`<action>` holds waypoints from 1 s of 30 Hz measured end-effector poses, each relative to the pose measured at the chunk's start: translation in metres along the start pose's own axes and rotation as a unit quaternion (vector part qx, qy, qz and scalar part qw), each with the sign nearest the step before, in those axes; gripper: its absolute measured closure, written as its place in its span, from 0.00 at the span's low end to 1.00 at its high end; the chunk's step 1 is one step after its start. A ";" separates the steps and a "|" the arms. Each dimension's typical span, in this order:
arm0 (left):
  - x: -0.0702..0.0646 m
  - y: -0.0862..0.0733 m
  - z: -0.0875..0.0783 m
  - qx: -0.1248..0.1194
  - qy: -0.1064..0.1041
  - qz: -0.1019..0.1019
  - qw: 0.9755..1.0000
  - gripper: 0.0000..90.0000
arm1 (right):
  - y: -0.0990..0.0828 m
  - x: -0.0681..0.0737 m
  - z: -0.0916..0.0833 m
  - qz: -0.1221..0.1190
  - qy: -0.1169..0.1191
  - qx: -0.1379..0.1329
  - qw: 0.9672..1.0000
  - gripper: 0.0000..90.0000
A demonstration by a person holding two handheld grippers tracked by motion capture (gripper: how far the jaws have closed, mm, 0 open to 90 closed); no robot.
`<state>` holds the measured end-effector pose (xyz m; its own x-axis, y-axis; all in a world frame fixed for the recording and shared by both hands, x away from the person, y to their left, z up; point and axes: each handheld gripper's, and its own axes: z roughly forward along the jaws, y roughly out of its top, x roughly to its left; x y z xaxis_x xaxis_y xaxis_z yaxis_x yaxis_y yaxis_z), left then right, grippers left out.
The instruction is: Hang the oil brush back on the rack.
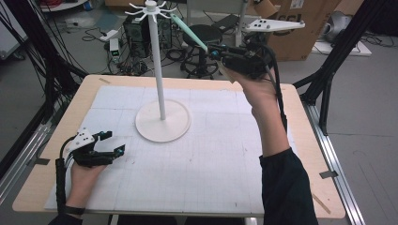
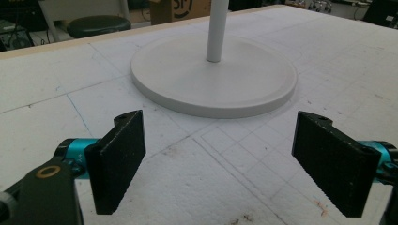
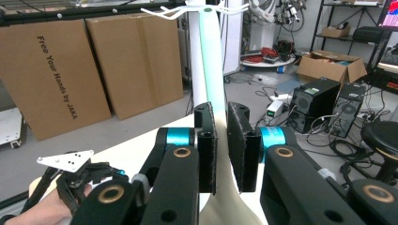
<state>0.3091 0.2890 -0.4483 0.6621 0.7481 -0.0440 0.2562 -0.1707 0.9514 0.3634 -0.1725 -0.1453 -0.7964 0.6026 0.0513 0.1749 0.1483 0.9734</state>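
A white stand rises from its round base at the middle of the table, with a thin pole and a ring of hooks on top. My right gripper is held high to the right of the pole, shut on a long utensil with a mint-green handle and a cream end. In the right gripper view the jaws clamp the utensil, whose tip reaches up to the hooks. My left gripper rests open at the table's left, facing the base with nothing between its jaws.
The table carries a white gridded mat with a wooden rim. Behind it stand a black stool, computer towers and cardboard boxes. Black frame posts flank both sides. The left hand's gripper appears low in the right gripper view.
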 end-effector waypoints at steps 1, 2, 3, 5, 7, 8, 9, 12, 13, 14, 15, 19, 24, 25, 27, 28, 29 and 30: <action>0.000 0.000 0.000 0.000 0.000 0.000 1.000 0.20 | 0.000 0.000 0.000 0.000 0.002 0.001 1.000 0.92; 0.000 0.000 0.000 0.000 0.000 0.000 1.000 0.20 | 0.000 0.001 0.001 -0.003 0.001 0.000 1.000 0.92; 0.000 0.000 0.000 0.000 0.000 0.000 1.000 0.20 | 0.000 0.001 0.001 -0.003 0.001 0.000 1.000 0.92; 0.000 0.000 0.000 0.000 0.000 0.000 1.000 0.20 | 0.000 0.001 0.003 -0.001 0.002 0.003 1.000 0.92; 0.000 0.000 0.000 0.000 0.000 0.000 1.000 0.20 | -0.001 0.002 0.004 -0.004 0.001 0.005 1.000 0.92; 0.000 0.000 0.000 0.000 0.000 0.000 1.000 0.20 | -0.001 0.002 0.005 -0.004 0.002 0.006 1.000 0.92; 0.000 0.000 0.000 0.000 0.000 0.000 1.000 0.21 | -0.001 0.003 0.007 -0.005 0.001 0.006 1.000 0.92; 0.000 0.000 0.000 0.000 0.000 0.001 1.000 0.20 | -0.001 0.004 0.010 -0.007 0.001 0.009 1.000 0.92; 0.000 0.000 0.000 0.000 0.000 0.001 1.000 0.20 | -0.001 0.004 0.011 -0.006 0.000 0.010 1.000 0.92; 0.000 0.000 0.000 0.000 0.000 0.001 1.000 0.21 | -0.001 0.004 0.012 -0.008 0.000 0.012 1.000 0.92; 0.000 0.000 0.000 0.000 0.000 0.001 1.000 0.20 | -0.001 0.004 0.013 -0.006 -0.001 0.012 1.000 0.92; 0.000 0.000 0.000 0.000 -0.001 0.002 1.000 0.20 | -0.002 0.003 0.018 -0.003 -0.001 0.019 1.000 0.92; 0.000 0.000 0.000 0.000 0.000 0.002 1.000 0.20 | -0.006 0.002 0.024 -0.005 0.009 0.029 1.000 0.90; 0.000 0.000 0.000 0.000 -0.001 0.002 1.000 0.20 | -0.007 0.002 0.025 -0.009 0.006 0.030 0.999 0.89; 0.000 0.000 0.000 0.001 0.000 0.003 1.000 0.20 | -0.009 0.002 0.027 -0.007 0.014 0.032 0.999 0.82; 0.000 0.000 0.000 0.001 0.000 0.002 1.000 0.21 | -0.010 0.002 0.027 -0.007 0.019 0.033 0.999 0.77; 0.000 0.000 0.000 -0.001 0.000 0.002 1.000 0.20 | -0.013 0.002 0.028 -0.012 0.017 0.034 0.999 0.67; 0.000 0.000 0.000 0.000 0.000 0.001 1.000 0.20 | -0.013 0.002 0.028 -0.012 0.017 0.034 0.999 0.67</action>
<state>0.3090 0.2887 -0.4483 0.6628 0.7476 -0.0422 0.2548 -0.1723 0.9515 0.3758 -0.1513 -0.1645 -0.8199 0.5712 0.0379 0.1939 0.2149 0.9572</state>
